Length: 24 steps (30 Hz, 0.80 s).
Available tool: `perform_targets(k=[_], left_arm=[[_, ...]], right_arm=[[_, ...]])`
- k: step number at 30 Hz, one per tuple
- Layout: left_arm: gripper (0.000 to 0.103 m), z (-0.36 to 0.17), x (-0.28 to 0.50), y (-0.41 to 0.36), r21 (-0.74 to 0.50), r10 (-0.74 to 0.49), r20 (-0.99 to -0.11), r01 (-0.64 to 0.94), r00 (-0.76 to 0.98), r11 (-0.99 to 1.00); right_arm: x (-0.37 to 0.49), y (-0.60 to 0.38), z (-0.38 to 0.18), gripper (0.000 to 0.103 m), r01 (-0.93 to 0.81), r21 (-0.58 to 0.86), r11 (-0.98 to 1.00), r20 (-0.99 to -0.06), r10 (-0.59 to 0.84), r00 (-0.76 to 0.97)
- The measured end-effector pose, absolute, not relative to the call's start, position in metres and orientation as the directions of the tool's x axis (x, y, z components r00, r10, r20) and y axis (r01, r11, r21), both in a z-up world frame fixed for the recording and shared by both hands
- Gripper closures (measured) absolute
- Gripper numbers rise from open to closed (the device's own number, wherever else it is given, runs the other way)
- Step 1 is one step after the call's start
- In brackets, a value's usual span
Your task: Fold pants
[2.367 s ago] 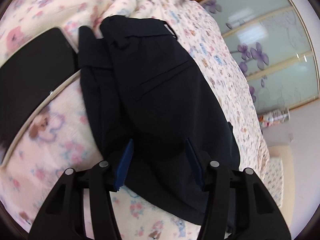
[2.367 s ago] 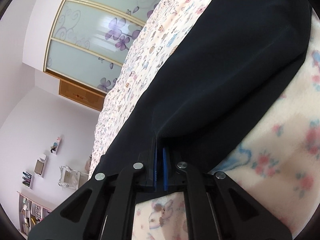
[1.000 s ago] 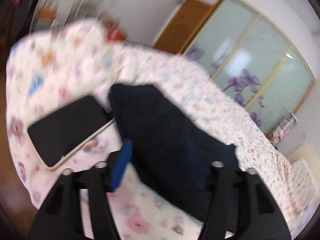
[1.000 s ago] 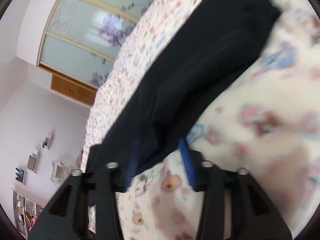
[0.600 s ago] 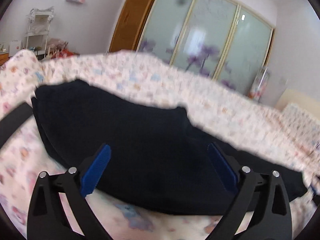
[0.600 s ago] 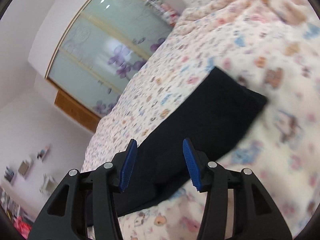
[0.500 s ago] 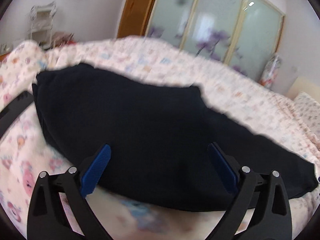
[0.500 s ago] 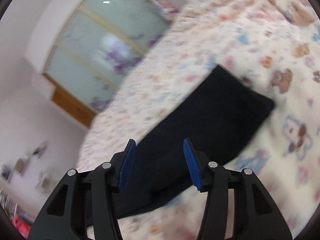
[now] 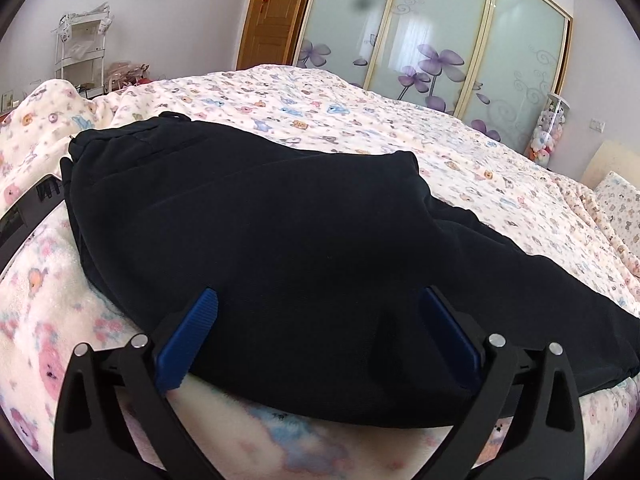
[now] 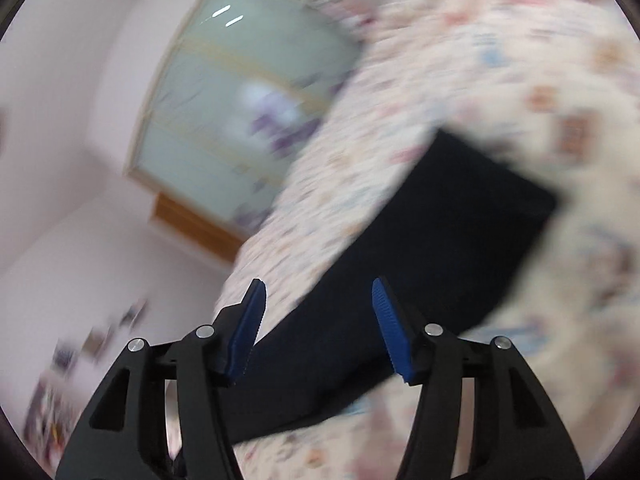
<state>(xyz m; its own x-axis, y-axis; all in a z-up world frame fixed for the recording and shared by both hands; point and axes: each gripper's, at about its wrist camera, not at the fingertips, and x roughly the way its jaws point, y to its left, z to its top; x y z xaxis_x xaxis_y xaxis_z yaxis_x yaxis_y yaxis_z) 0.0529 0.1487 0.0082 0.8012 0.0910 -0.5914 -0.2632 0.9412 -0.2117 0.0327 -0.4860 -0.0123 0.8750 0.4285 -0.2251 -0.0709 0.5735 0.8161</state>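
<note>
Dark navy pants (image 9: 280, 240) lie folded over on the cartoon-print bed cover (image 9: 360, 120), waistband at the far left. My left gripper (image 9: 320, 320) hovers low over the near fold. Its blue pads (image 9: 192, 328) stand far apart and are still opening, astride the cloth without pressing it. The right wrist view is blurred. There the pants (image 10: 440, 232) run as a dark band across the bed. My right gripper (image 10: 320, 320) is held back from them, jaws opening, with no cloth pinched between the pads (image 10: 390, 328).
A black flat device (image 9: 28, 204) lies on the cover at the left edge beside the waistband. A pillow (image 9: 616, 204) sits at the far right. Beyond the bed stand frosted wardrobe doors (image 9: 440, 40), a wooden door (image 9: 276, 16) and a white rack (image 9: 80, 52).
The right gripper, earlier shut on the pants' edge, has let go, pulled back and widened. The left gripper swung round to face the long side of the pants and spread wider.
</note>
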Motion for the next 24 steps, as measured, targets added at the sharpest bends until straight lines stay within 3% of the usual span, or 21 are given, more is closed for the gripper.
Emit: perform_targets(k=[2, 3, 4, 5, 6, 7, 9, 11, 13, 15, 18, 19, 21, 24], left_arm=[[0.002, 0.008, 0.054, 0.148, -0.206, 0.095, -0.593, -0.265, 0.799, 0.942], [0.002, 0.008, 0.053, 0.148, -0.204, 0.097, -0.594, -0.266, 0.799, 0.942], [0.002, 0.008, 0.054, 0.147, -0.200, 0.099, -0.595, -0.267, 0.797, 0.943], [0.002, 0.007, 0.053, 0.147, -0.198, 0.100, -0.595, -0.267, 0.797, 0.943], [0.002, 0.007, 0.053, 0.147, -0.198, 0.100, -0.595, -0.267, 0.797, 0.943], [0.002, 0.007, 0.053, 0.148, -0.200, 0.099, -0.596, -0.266, 0.797, 0.943], [0.002, 0.007, 0.052, 0.148, -0.203, 0.096, -0.594, -0.264, 0.799, 0.943], [0.002, 0.007, 0.052, 0.148, -0.207, 0.093, -0.593, -0.263, 0.800, 0.942], [0.002, 0.006, 0.052, 0.148, -0.201, 0.097, -0.595, -0.265, 0.797, 0.943], [0.002, 0.006, 0.053, 0.147, -0.195, 0.101, -0.598, -0.267, 0.795, 0.944], [0.002, 0.006, 0.053, 0.147, -0.197, 0.099, -0.597, -0.266, 0.796, 0.944], [0.002, 0.006, 0.052, 0.147, -0.200, 0.098, -0.595, -0.264, 0.798, 0.943], [0.002, 0.006, 0.052, 0.148, -0.207, 0.093, -0.591, -0.262, 0.801, 0.943], [0.002, 0.007, 0.050, 0.150, -0.223, 0.083, -0.579, -0.255, 0.811, 0.941]], right_arm=[[0.041, -0.469, -0.007, 0.033, -0.141, 0.791, 0.596, -0.220, 0.490, 0.843], [0.051, -0.455, -0.009, 0.021, -0.145, 0.770, 0.621, -0.265, 0.519, 0.813], [0.057, -0.451, -0.014, 0.018, -0.107, 0.756, 0.645, -0.324, 0.513, 0.795], [0.067, -0.446, -0.024, 0.019, -0.045, 0.743, 0.668, -0.407, 0.504, 0.761], [0.077, -0.444, -0.042, 0.024, 0.034, 0.735, 0.677, -0.498, 0.506, 0.705], [0.080, -0.444, -0.051, 0.031, 0.072, 0.728, 0.682, -0.532, 0.496, 0.686], [0.075, -0.450, -0.043, 0.031, 0.067, 0.749, 0.659, -0.497, 0.493, 0.715], [0.064, -0.451, -0.026, 0.031, -0.027, 0.767, 0.641, -0.394, 0.504, 0.768], [0.057, -0.440, -0.018, 0.017, -0.115, 0.757, 0.643, -0.343, 0.541, 0.768], [0.065, -0.428, -0.020, 0.011, -0.137, 0.738, 0.660, -0.383, 0.577, 0.721], [0.081, -0.406, -0.044, 0.013, -0.057, 0.628, 0.776, -0.595, 0.526, 0.608], [0.080, -0.403, -0.039, 0.013, -0.066, 0.599, 0.798, -0.604, 0.504, 0.617], [0.069, -0.407, -0.023, 0.014, -0.073, 0.578, 0.813, -0.570, 0.466, 0.676], [0.036, -0.444, 0.003, 0.014, 0.023, 0.598, 0.801, -0.431, 0.298, 0.851]])
